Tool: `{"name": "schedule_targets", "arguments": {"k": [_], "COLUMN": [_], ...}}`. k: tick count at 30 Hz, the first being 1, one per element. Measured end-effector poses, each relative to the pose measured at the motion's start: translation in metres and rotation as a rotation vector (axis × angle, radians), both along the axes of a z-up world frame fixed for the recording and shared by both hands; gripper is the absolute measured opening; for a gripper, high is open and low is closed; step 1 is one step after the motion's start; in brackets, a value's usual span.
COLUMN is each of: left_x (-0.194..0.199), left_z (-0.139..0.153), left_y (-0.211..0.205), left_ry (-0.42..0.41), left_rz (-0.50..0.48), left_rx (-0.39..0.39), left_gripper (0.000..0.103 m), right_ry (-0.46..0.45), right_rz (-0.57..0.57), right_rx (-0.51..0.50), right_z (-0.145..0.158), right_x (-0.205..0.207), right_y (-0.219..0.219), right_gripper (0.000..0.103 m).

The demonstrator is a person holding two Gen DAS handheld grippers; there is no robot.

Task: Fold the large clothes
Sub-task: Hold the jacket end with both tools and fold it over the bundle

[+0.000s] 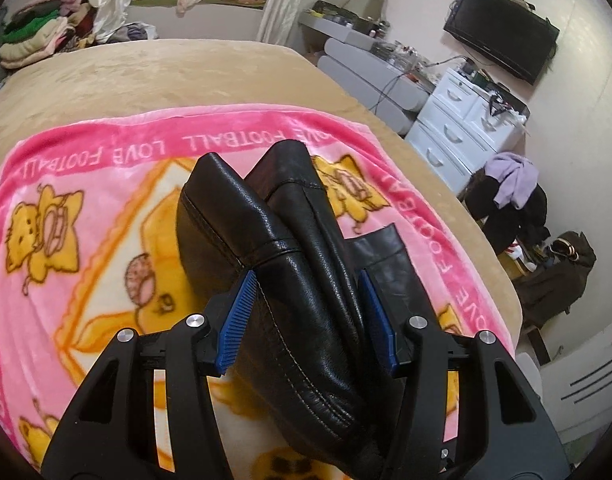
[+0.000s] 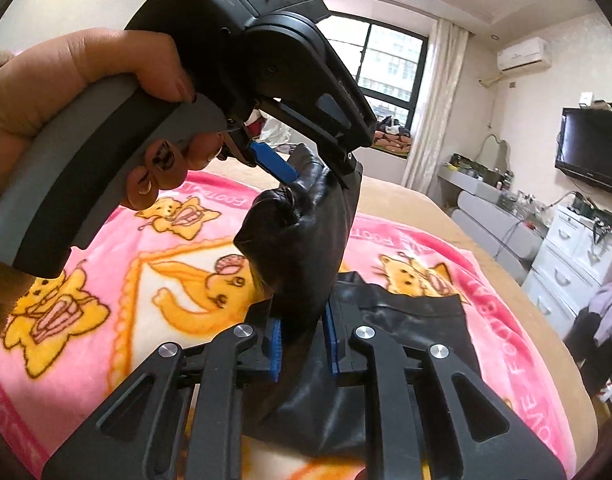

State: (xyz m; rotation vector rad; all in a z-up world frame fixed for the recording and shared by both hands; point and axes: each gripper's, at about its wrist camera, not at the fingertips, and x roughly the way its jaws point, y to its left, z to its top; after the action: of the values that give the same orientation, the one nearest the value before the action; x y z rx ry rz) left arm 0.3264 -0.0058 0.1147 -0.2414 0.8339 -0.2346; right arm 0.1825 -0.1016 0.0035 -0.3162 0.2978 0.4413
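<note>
A black leather garment (image 1: 290, 240) hangs bunched over a pink cartoon blanket (image 1: 106, 184) spread on the bed. My left gripper (image 1: 306, 280) is shut on a thick fold of it, blue pads (image 1: 238, 312) pressing both sides. In the right wrist view my right gripper (image 2: 302, 320) is shut on a lower fold of the same garment (image 2: 306, 220), which rises from it to the left gripper (image 2: 313, 168), held above by a hand (image 2: 66, 80). Part of the garment (image 2: 409, 312) still lies flat on the blanket (image 2: 106, 240).
The tan bed cover (image 1: 166, 76) extends beyond the blanket. To the right stand white drawers (image 1: 457, 120), a wall TV (image 1: 501, 32) and a clothes-draped chair (image 1: 513, 192). A clothes pile (image 1: 38, 36) sits far left.
</note>
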Motion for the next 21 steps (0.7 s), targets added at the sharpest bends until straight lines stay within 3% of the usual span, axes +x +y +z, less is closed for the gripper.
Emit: {"name": "schedule_targets", "arguments": {"k": [19,21], "left_x": [0.022,0.025], "left_z": [-0.005,-0.007], "left_y": [-0.079,-0.086], "left_ry": [0.024,0.03], "left_rz": [-0.074,-0.079], "left_rx": [0.04,0.042], "left_gripper": [0.045,0.04], "right_ry": [0.02,0.023], "right_rz": [-0.098,-0.11], "right_rx": [0.081,0.088], "right_z": [-0.006,-0.007], "right_x": [0.007,0.008], "right_y": [-0.062,-0.068], "right_gripper": [0.015,0.015]}}
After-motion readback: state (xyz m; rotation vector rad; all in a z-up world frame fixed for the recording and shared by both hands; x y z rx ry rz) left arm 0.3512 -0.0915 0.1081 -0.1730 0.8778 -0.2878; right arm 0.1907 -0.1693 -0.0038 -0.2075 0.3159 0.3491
